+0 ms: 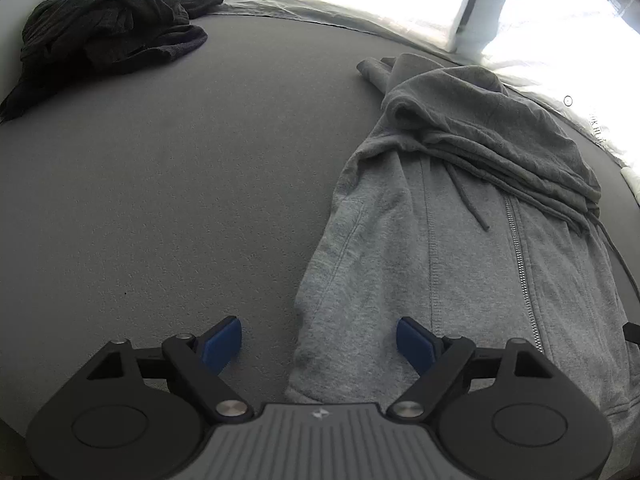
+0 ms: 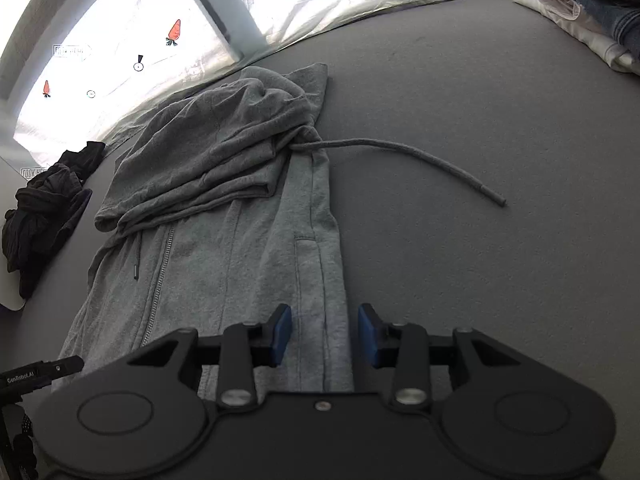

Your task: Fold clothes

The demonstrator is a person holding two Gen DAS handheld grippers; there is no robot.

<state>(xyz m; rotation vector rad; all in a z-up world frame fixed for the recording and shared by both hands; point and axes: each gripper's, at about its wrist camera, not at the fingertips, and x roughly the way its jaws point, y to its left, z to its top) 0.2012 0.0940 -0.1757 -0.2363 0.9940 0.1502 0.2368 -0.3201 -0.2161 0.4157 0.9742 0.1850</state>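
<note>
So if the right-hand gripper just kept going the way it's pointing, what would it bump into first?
Most likely the grey hoodie: the right gripper tilts down over its right edge, open jaws straddling that edge. Depth is unclear, so it might touch the grey surface beside it.

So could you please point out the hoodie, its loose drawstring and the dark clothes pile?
hoodie (image 2: 256, 264), right wrist view, front panel.
drawstring (image 2: 400, 146), right wrist view, mid-cord.
dark clothes pile (image 1: 108, 20), left wrist view, centre.

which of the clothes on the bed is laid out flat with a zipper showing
The light grey zip-up hoodie, stretched lengthwise with its hood folded down over the chest. The crumpled black garments are heaped up, and the denim and white items are stacked in the far corner.
</note>
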